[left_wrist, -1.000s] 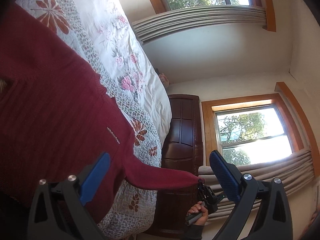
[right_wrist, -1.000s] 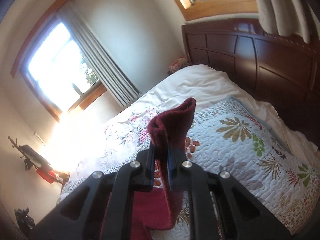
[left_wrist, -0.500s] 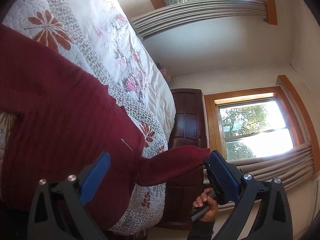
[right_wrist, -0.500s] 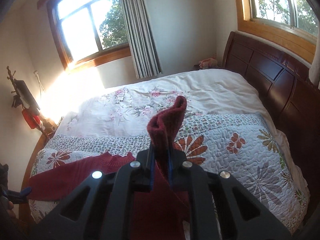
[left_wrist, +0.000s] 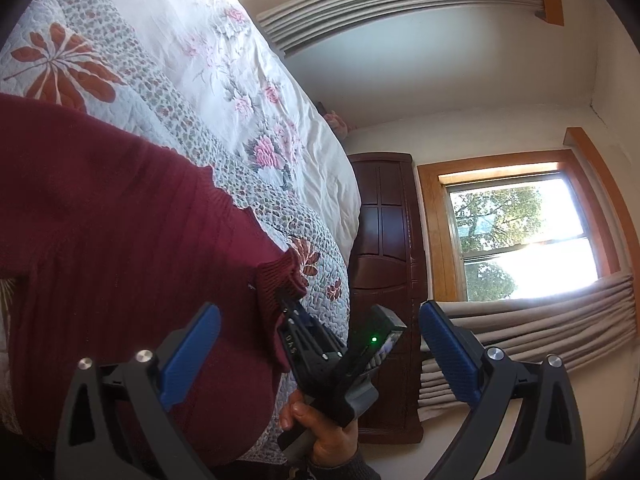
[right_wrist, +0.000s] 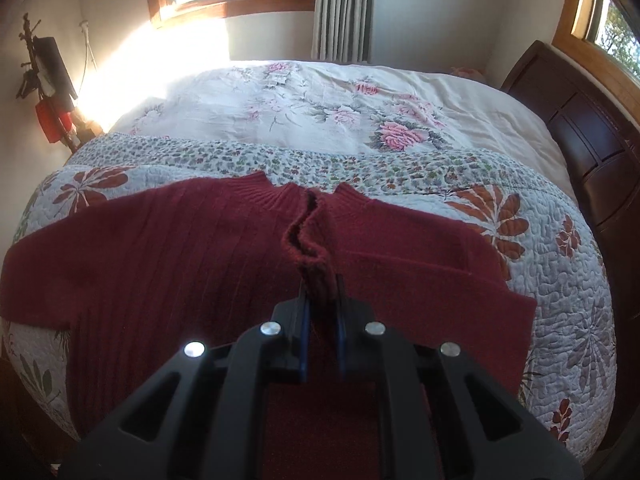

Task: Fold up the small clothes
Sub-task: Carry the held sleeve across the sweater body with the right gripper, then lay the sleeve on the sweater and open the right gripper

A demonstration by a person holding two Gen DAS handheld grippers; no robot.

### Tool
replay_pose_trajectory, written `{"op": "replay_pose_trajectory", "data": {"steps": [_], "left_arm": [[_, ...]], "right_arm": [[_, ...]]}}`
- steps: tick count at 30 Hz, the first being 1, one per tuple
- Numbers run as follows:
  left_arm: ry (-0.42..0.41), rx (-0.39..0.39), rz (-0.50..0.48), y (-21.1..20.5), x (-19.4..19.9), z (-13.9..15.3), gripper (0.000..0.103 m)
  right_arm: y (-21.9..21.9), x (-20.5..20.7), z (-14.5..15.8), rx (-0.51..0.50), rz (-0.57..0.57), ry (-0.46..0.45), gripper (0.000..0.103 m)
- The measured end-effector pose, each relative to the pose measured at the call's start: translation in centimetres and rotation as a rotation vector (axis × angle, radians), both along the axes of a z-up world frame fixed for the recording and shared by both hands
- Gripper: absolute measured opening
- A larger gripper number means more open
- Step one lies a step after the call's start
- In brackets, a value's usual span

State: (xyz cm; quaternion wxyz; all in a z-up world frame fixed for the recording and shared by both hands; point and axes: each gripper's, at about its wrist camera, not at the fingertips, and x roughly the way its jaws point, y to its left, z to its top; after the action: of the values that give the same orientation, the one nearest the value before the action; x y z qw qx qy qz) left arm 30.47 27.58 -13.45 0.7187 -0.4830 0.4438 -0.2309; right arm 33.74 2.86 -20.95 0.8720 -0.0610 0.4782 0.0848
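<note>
A dark red sweater lies spread flat on the quilt of a bed, its body toward the near edge and its collar toward the white flowered bedspread beyond.

The right gripper sits over the middle of the sweater with its 2 blue-padded fingers pressed close together on a ribbed cuff. The sleeve runs from that cuff across the sweater's chest to the side nearest the dark wooden headboard, so it lies folded inward over the body. In the left wrist view the same gripper shows from the side, held in a hand, with the cuff bunched at its tips.

The left gripper hangs spread wide, its 2 blue pads well apart and nothing between them; 1 pad overlaps the sweater in the view, the other is off the bed's side, toward the window and the grey curtain.
</note>
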Motion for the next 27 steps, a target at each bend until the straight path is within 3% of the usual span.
{"op": "replay_pose_trajectory", "data": {"steps": [2,5,9,15,18,20,25,27], "left_arm": [[0.019,0.002,-0.01,-0.4,0.9,-1.0,0.099],[0.06,-0.021,-0.028,-1.4,2.3,-3.1,0.099],[0.116,-0.035,-0.09,-3.6,4.4,-6.1,0.099],[0.275,0.073,-0.22,-8.3,8.1,-11.8,0.099],[0.299,0.176,-0.265,-10.0,9.6,-13.7,0.099],[0.325,0.201,-0.283,-10.8,10.2,-14.7,0.099],[0.302,0.188,-0.327,-11.8,10.7,-14.1,0.098],[0.299,0.213,-0.346,-12.3,10.8,-13.8,0.087]], "right_arm": [[1.2,-0.3,-1.4,0.004,0.037,0.027,0.015],[1.8,-1.3,-2.6,0.087,0.107,0.099,0.038],[-0.5,-3.9,-1.0,0.16,0.126,0.113,0.054],[-7.5,-9.0,1.2,0.167,0.038,0.118,0.055],[-10.5,-11.4,1.6,0.174,-0.03,0.123,0.057],[-12.2,-12.6,1.7,0.196,-0.083,0.128,0.057],[-14.3,-13.9,1.6,0.28,-0.174,0.142,0.057],[-14.2,-14.2,1.8,0.308,-0.179,0.142,0.058]]}}
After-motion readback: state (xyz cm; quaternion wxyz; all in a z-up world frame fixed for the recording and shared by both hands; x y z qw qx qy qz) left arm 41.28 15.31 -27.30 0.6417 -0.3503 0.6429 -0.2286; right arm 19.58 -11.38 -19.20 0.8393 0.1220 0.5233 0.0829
